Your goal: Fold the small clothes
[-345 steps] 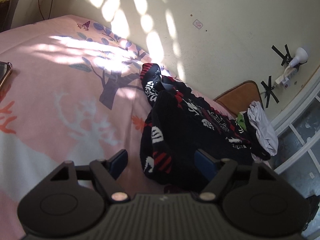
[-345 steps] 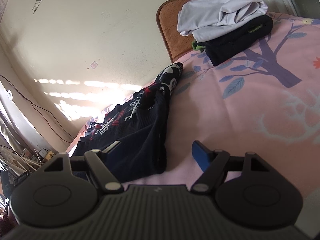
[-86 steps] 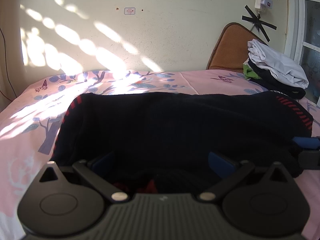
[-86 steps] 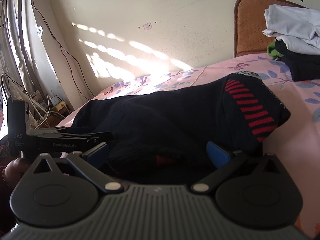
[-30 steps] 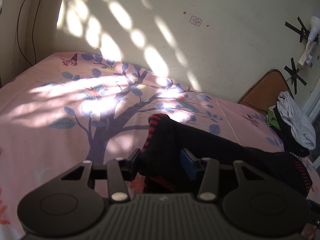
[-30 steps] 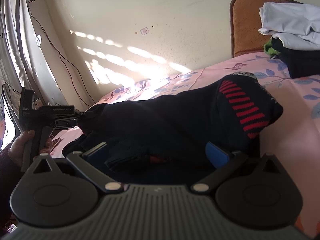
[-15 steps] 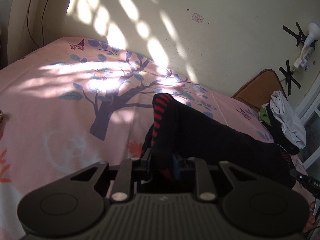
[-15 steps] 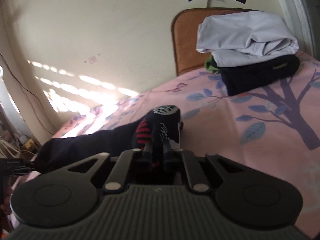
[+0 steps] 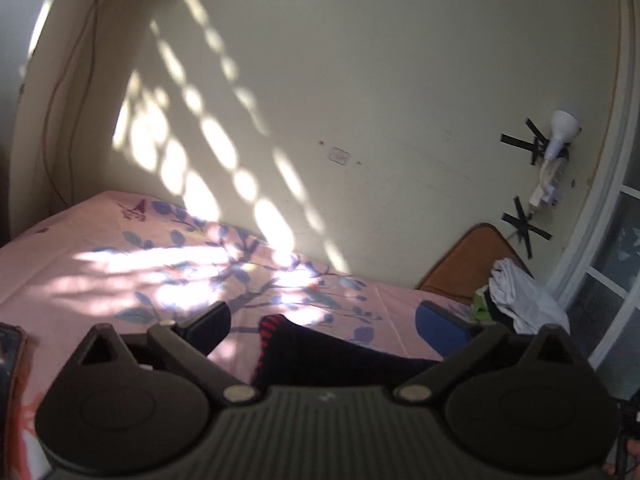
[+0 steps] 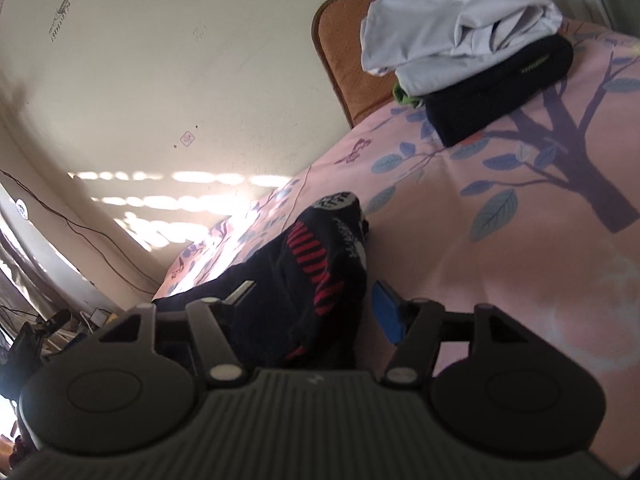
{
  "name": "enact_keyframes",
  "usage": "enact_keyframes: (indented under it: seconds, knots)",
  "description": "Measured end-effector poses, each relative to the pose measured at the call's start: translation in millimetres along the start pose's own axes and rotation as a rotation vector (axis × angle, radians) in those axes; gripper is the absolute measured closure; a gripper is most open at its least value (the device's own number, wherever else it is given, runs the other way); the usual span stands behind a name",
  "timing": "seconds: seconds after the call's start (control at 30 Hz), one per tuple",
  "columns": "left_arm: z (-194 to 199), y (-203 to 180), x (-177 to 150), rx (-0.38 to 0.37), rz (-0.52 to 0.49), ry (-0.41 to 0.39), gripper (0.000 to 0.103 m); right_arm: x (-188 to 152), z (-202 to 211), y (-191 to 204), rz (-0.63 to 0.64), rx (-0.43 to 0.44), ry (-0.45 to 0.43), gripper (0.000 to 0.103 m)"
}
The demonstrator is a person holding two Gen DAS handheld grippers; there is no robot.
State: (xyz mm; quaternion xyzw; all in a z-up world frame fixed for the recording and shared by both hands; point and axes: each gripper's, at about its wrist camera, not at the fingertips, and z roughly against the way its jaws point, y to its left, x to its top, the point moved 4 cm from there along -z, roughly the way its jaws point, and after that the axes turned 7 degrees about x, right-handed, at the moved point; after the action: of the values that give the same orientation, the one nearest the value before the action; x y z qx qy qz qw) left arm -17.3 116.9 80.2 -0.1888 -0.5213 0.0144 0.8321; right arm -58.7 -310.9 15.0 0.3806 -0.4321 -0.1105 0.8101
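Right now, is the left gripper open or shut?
Open: the left gripper has its jaws wide apart, with the black garment lying loose between them.

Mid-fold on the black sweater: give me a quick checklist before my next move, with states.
1. Left gripper released: ok, fingers spread wide, nothing pinched.
2. Right gripper released: ok, fingers apart either side of the cloth.
3. Black sweater resting on the pink bedsheet: ok.
4. Fold neat and edges aligned: cannot tell, most of it is hidden behind the grippers.
5. Folded pile by the headboard clear of the work area: ok, apart from the sweater.
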Motion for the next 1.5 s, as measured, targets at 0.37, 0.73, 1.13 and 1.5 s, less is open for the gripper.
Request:
enact_keyframes:
  seconds: [0.37, 0.73, 1.13, 1.5]
  knots:
    - [-95.5, -53.2, -86.4, -0.129, -0.076, 0.306, 0.020, -14.9, -42.2, 16.3, -0.090, -0.006, 0.053, 0.082]
    - [-13.3, 53.2, -19.0, -0.107, 0.245, 0.070, 0.000, -6.3, -111.7, 206.8, 0.402, 0.262, 0.201, 0.082]
    - [-23.2, 94.7, 0.2, 0.080, 0.218, 0.100, 0.000, -108.1, -222.1, 252.2, 0.615, 0.347, 0.548, 0.057]
    - [-80.3, 76.8, -49.3, 0.022, 0.169, 0.313, 0.000, -34.8, -137.9, 130.1, 0.247, 0.208, 0.293, 0.019]
